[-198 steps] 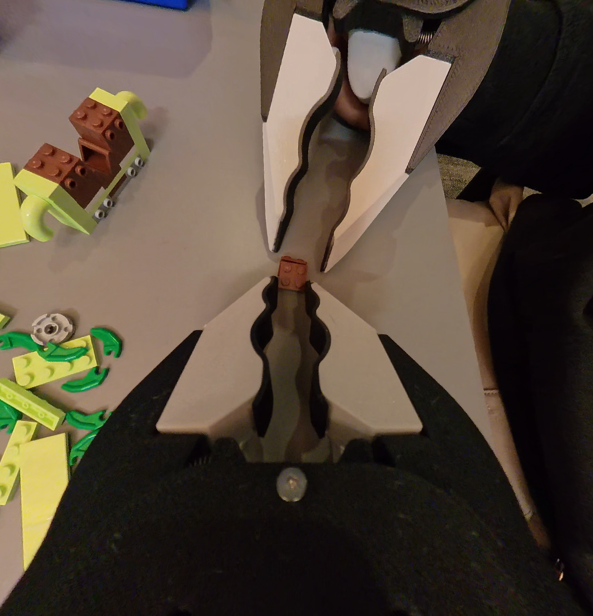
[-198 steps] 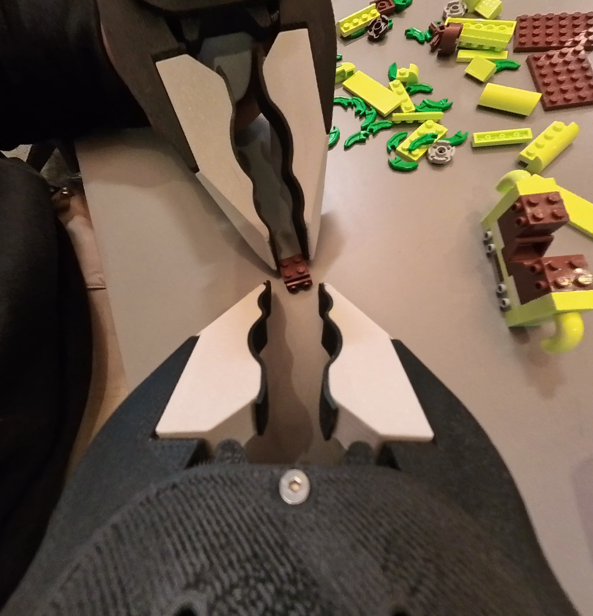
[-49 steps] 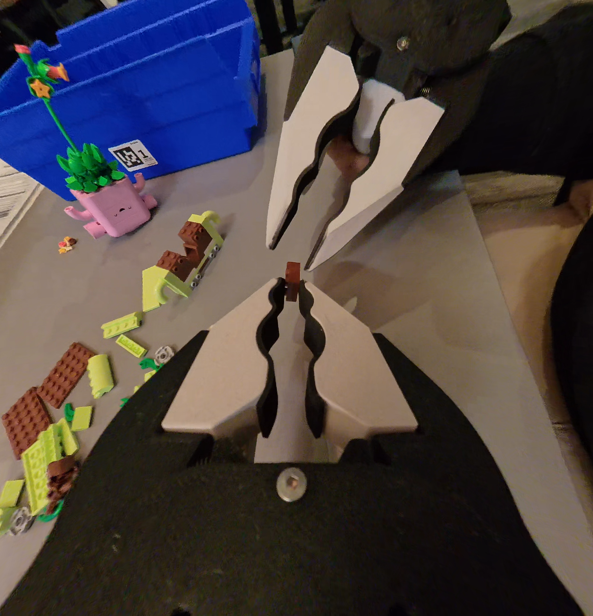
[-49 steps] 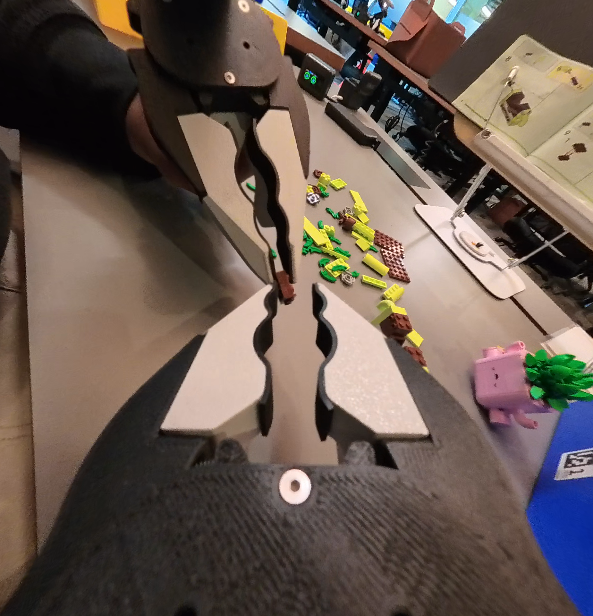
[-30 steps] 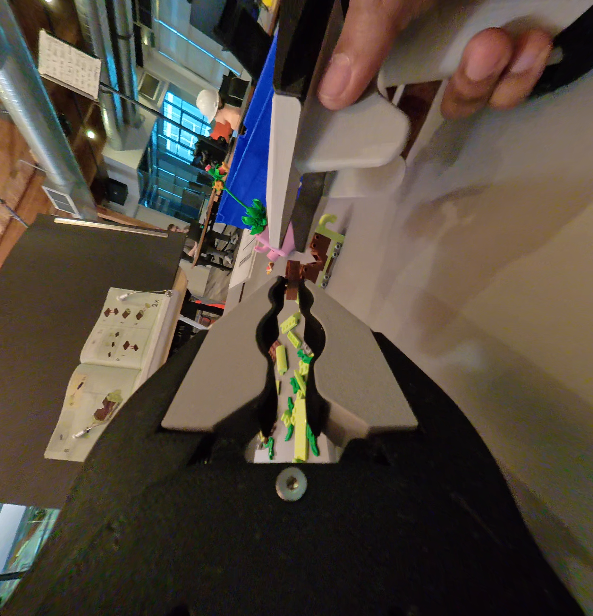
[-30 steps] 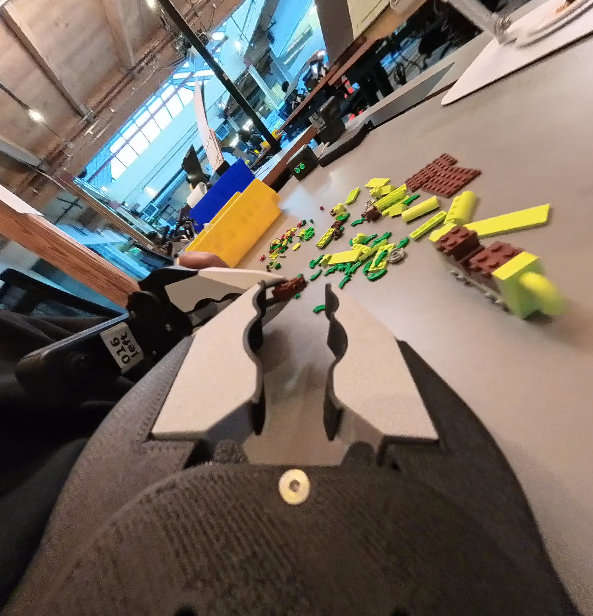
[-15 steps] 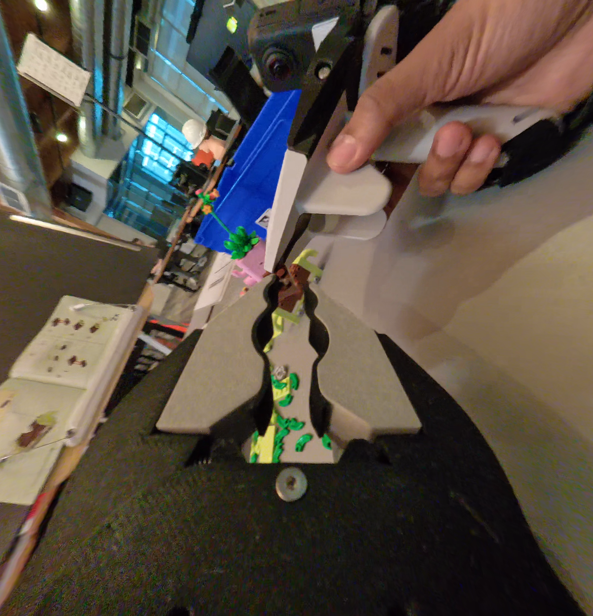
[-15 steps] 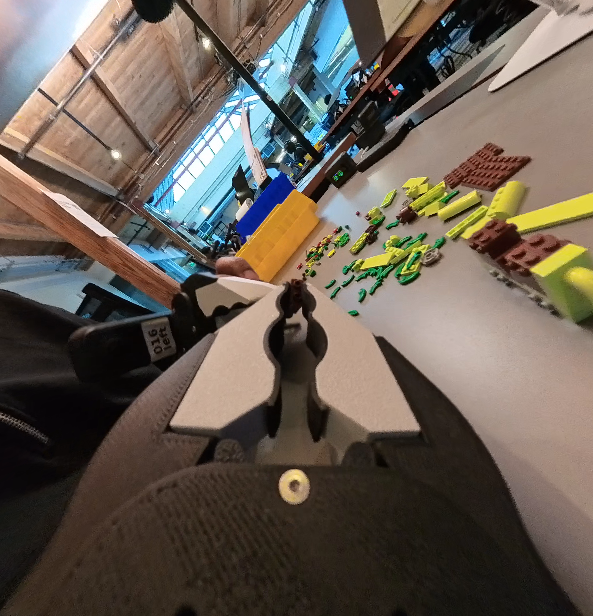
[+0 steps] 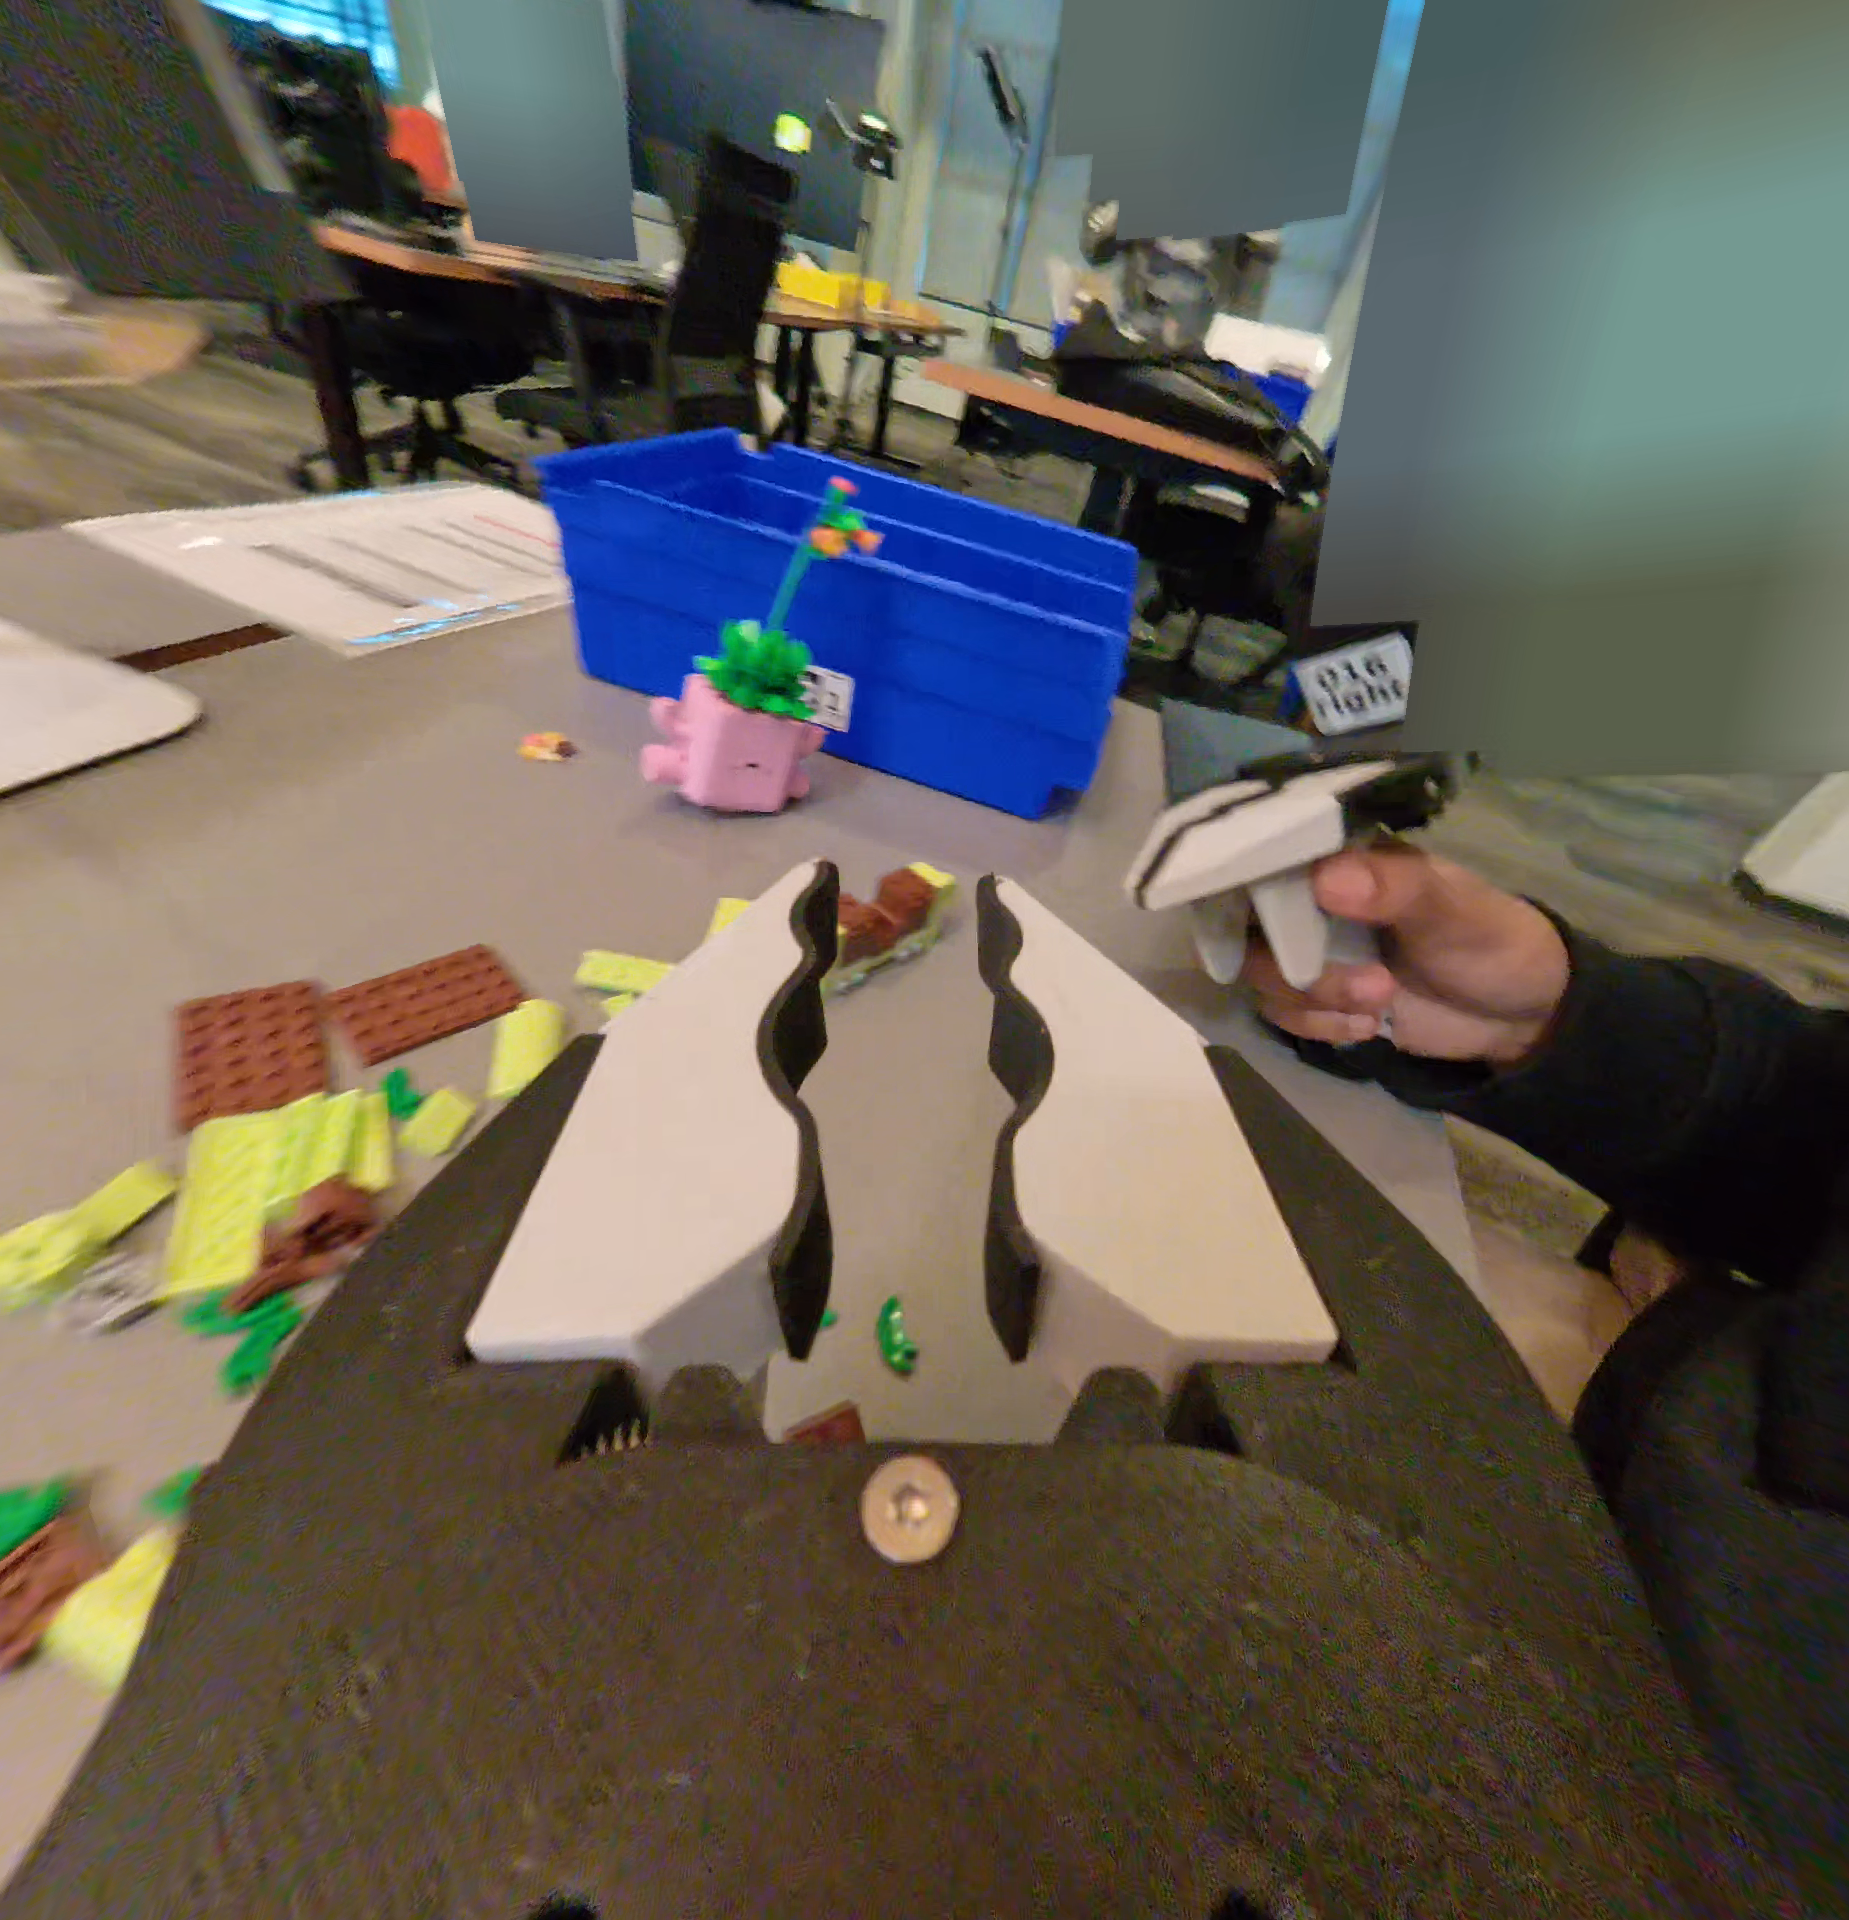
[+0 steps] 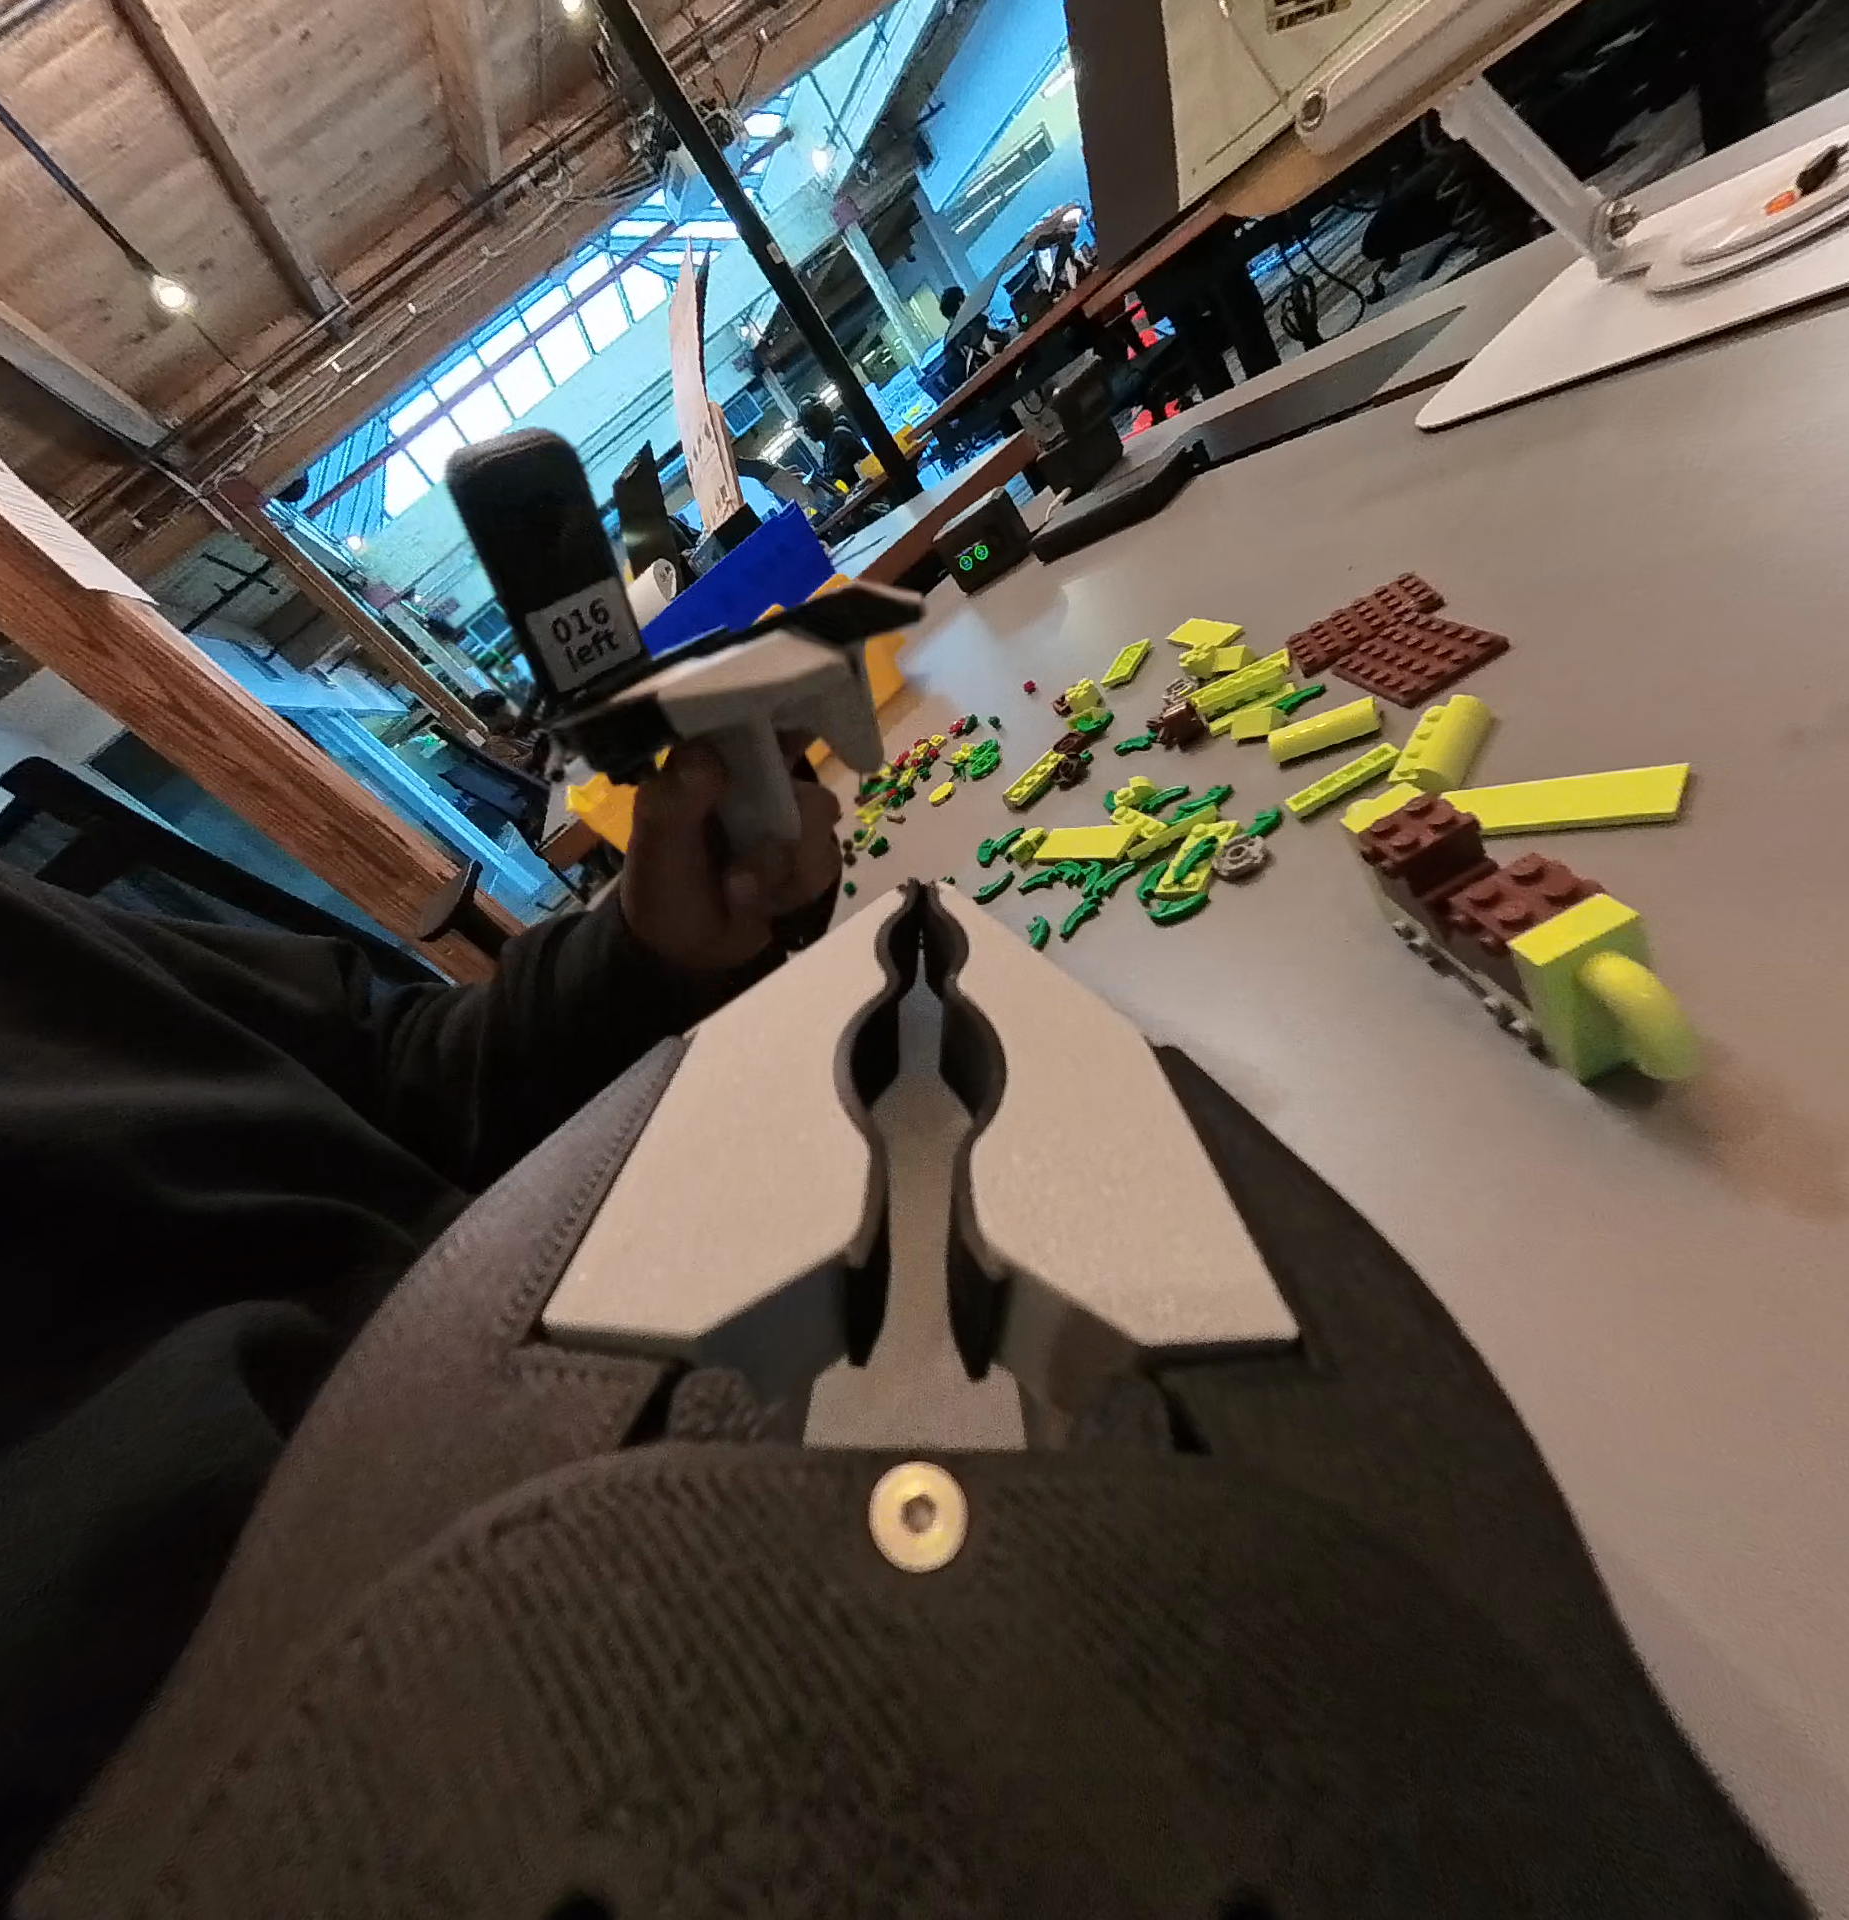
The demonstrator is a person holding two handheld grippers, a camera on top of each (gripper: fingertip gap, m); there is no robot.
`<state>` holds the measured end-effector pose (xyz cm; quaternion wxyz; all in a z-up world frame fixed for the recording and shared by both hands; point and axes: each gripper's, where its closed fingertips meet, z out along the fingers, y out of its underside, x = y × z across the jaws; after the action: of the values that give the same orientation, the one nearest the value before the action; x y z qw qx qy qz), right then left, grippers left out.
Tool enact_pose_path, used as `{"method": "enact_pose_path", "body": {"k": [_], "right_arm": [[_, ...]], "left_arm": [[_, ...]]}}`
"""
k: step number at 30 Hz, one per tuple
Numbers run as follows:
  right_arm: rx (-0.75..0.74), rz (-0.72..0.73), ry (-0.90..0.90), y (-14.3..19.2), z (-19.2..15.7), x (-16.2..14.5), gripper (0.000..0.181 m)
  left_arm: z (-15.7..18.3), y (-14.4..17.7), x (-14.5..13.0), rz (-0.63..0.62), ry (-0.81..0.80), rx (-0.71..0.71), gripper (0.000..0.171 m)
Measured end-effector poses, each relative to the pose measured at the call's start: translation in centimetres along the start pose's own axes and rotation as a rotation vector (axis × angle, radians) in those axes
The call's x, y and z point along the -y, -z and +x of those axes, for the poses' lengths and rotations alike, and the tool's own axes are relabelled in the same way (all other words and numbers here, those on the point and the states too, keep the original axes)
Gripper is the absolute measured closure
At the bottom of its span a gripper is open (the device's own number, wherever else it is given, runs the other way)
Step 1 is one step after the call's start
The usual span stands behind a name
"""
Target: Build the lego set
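My left gripper (image 9: 904, 881) is open and empty, held low over the grey table (image 9: 380, 831). Past its tips lies the lime and brown build (image 9: 889, 920). A small brown piece (image 9: 826, 1425) shows on the table under the base of its fingers. My right gripper (image 10: 922, 891) is shut, and no brick shows between its tips. It is off to the right in the left wrist view (image 9: 1143, 883), held by a hand. The build (image 10: 1491, 914) lies to its right. The left gripper (image 10: 878, 615) is raised ahead on the left.
A blue bin (image 9: 899, 623) and a pink potted-plant model (image 9: 733, 748) stand at the back. Loose lime and green pieces (image 10: 1159, 831) and brown plates (image 10: 1398, 634) are spread beyond the build. A white stand base (image 10: 1626, 312) is at the far right. The table edge (image 9: 1450, 1143) runs close on the right. The grippers' ends are close to 8 cm from one another. From either gripper's tips it is about 20 cm to the pink potted-plant model (image 9: 733, 748).
The two grippers were tip to tip over a small brown brick, and the right shut on it. Now they are apart, the left has opened, and neither shows a brick.
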<state>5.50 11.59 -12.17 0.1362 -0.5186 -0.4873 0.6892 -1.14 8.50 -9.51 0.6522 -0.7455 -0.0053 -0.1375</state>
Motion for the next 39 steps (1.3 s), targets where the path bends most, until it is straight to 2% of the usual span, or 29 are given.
{"method": "enact_pose_path", "body": {"k": [4, 6, 8, 10, 12, 13, 17, 19, 20, 23, 25, 27, 29, 30, 33, 37, 39], "right_arm": [[-0.004, -0.008, -0.002, -0.1, 0.1, -0.1, 0.181], [-0.010, -0.018, -0.002, -0.3, 0.2, -0.2, 0.181], [-0.013, -0.033, -0.005, -0.4, 0.2, -0.4, 0.181], [-0.012, -0.047, -0.012, -0.6, 0.3, -0.6, 0.181], [-0.005, -0.050, -0.023, -0.8, 0.3, -0.7, 0.181], [-0.003, -0.052, -0.027, -0.9, 0.3, -0.7, 0.181], [-0.009, -0.065, -0.019, -1.1, 0.3, -0.9, 0.181], [-0.016, -0.068, -0.004, -1.1, 0.2, -0.9, 0.181], [-0.019, -0.071, 0.003, -1.1, 0.2, -1.0, 0.181], [-0.017, -0.082, 0.026, -1.3, -0.1, -1.1, 0.181], [-0.010, -0.094, 0.054, -1.4, -0.4, -1.3, 0.181], [0.002, -0.099, 0.075, -1.7, -1.0, -1.6, 0.177], [0.031, -0.094, 0.059, -2.3, -1.8, -1.9, 0.163], [0.054, -0.095, 0.043, -2.6, -2.3, -2.1, 0.155], [0.102, -0.130, 0.007, -3.6, -3.4, -3.1, 0.149], [0.138, -0.160, 0.016, -4.0, -4.4, -3.8, 0.158], [0.197, -0.151, 0.021, -3.8, -5.4, -3.6, 0.175]], "left_arm": [[-3.7, 3.9, 2.3, 0.056, 0.087, 0.065, 0.148], [-4.7, 5.7, 2.1, 0.022, 0.132, 0.089, 0.149], [-5.0, 6.4, -0.5, -0.116, 0.183, 0.097, 0.148], [-4.2, 6.7, -4.6, -0.327, 0.204, 0.080, 0.146], [-3.7, 7.1, -8.6, -0.532, 0.167, 0.107, 0.140], [-3.6, 7.0, -9.8, -0.595, 0.129, 0.127, 0.139], [-3.2, 6.2, -11.5, -0.695, 0.002, 0.163, 0.140], [-3.6, 6.3, -11.9, -0.727, -0.046, 0.204, 0.151], [-3.8, 6.3, -11.9, -0.723, -0.061, 0.219, 0.157], [-3.5, 6.1, -11.7, -0.708, -0.082, 0.210, 0.158], [-2.4, 5.5, -10.5, -0.643, -0.147, 0.170, 0.158], [-0.7, 4.5, -8.4, -0.542, -0.263, 0.149, 0.158], [1.7, 3.5, -6.7, -0.464, -0.411, 0.113, 0.158], [2.5, 3.2, -6.3, -0.444, -0.490, 0.116, 0.158], [5.0, 2.2, -6.0, -0.410, -0.678, 0.098, 0.158], [7.7, 1.4, -5.4, -0.323, -0.796, 0.063, 0.158], [8.1, 1.3, -5.0, -0.296, -0.823, 0.071, 0.158]]}}
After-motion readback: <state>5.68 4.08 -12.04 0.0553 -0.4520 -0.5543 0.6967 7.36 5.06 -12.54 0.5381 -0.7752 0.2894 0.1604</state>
